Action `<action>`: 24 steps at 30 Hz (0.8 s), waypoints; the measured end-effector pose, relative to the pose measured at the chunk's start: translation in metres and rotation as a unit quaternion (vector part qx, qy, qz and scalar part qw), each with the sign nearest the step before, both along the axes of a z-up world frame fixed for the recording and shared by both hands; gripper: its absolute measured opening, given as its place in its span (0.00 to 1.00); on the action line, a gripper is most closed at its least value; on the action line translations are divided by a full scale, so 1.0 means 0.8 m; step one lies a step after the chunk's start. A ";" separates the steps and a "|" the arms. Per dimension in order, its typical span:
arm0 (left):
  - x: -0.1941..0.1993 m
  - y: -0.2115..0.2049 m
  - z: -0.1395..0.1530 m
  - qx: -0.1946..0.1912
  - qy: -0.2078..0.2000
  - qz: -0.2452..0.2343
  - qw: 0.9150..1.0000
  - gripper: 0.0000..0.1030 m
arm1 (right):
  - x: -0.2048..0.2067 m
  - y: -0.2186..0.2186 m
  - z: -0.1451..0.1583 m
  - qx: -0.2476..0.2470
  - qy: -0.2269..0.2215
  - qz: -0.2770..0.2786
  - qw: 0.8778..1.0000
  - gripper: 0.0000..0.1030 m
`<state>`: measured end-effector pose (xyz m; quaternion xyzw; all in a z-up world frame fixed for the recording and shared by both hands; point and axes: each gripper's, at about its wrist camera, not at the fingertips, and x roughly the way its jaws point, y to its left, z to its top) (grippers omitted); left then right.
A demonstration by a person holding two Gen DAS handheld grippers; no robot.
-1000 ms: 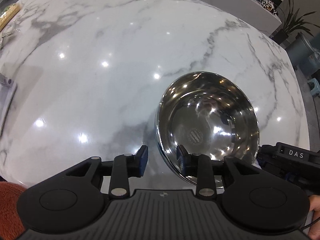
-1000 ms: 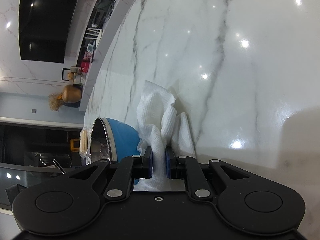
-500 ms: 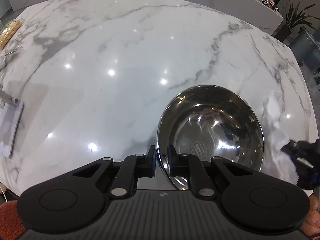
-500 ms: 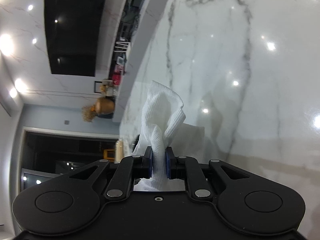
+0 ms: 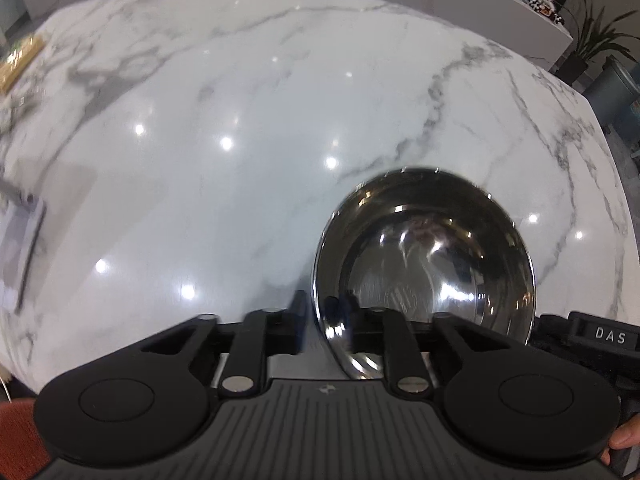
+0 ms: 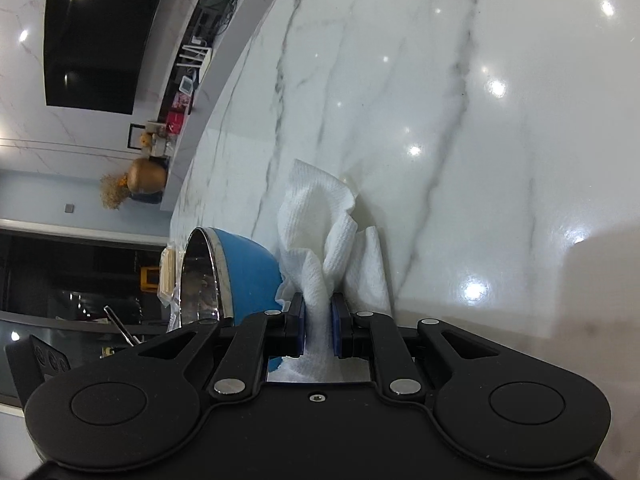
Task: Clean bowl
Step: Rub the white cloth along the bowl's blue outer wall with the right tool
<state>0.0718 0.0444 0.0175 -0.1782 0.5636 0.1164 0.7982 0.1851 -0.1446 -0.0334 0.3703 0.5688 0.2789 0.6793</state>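
Observation:
A steel bowl [image 5: 428,256] with a blue outside sits on the white marble table [image 5: 240,120]. My left gripper [image 5: 326,320] is shut on the bowl's near rim, one finger outside and one inside. In the right wrist view the bowl [image 6: 240,276] shows at the lower left, tilted on its side in frame. My right gripper [image 6: 318,320] is shut on a crumpled white paper towel [image 6: 320,232] that stands up from the jaws, just right of the bowl. The right gripper's body [image 5: 592,340] shows at the right edge of the left wrist view.
A flat grey device [image 5: 20,248] lies at the table's left edge. A yellowish packet [image 5: 20,64] lies at the far left corner. A plant [image 5: 592,40] and bin stand beyond the table's right side. A counter with small items [image 6: 176,112] runs behind the table.
My right gripper with the towel has come back down beside the bowl; the bowl is in its view again. My left gripper stays clamped on the rim, and the view has shifted slightly.

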 end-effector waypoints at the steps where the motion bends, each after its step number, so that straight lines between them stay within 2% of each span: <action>1: -0.002 -0.001 0.000 -0.002 0.001 -0.002 1.000 0.23 | 0.002 0.004 0.001 0.000 0.000 0.000 1.000 0.12; 2: -0.004 -0.004 0.000 -0.004 0.002 -0.004 1.000 0.23 | 0.004 0.008 0.001 0.000 0.000 0.000 1.000 0.12; 3: -0.005 -0.006 0.001 -0.002 0.002 -0.008 1.000 0.23 | -0.017 -0.019 -0.011 0.001 -0.002 0.003 1.000 0.12; 5: -0.006 -0.010 0.003 0.006 0.001 -0.014 1.000 0.22 | -0.023 -0.026 -0.014 0.000 -0.004 0.005 1.000 0.12; 7: -0.005 -0.012 0.006 0.015 0.000 -0.020 1.000 0.16 | -0.031 -0.049 -0.014 0.001 -0.006 0.004 1.000 0.12; 12: 0.003 -0.013 0.010 0.045 -0.003 -0.028 0.999 0.12 | -0.032 -0.080 0.001 0.064 -0.027 -0.031 0.997 0.12; 15: 0.010 -0.013 0.011 0.055 -0.005 -0.030 0.998 0.12 | -0.029 -0.084 0.007 0.100 -0.039 -0.045 0.993 0.12; 24: 0.015 -0.014 0.010 0.060 -0.007 -0.039 0.997 0.12 | -0.017 -0.069 0.000 0.094 -0.028 -0.041 0.994 0.11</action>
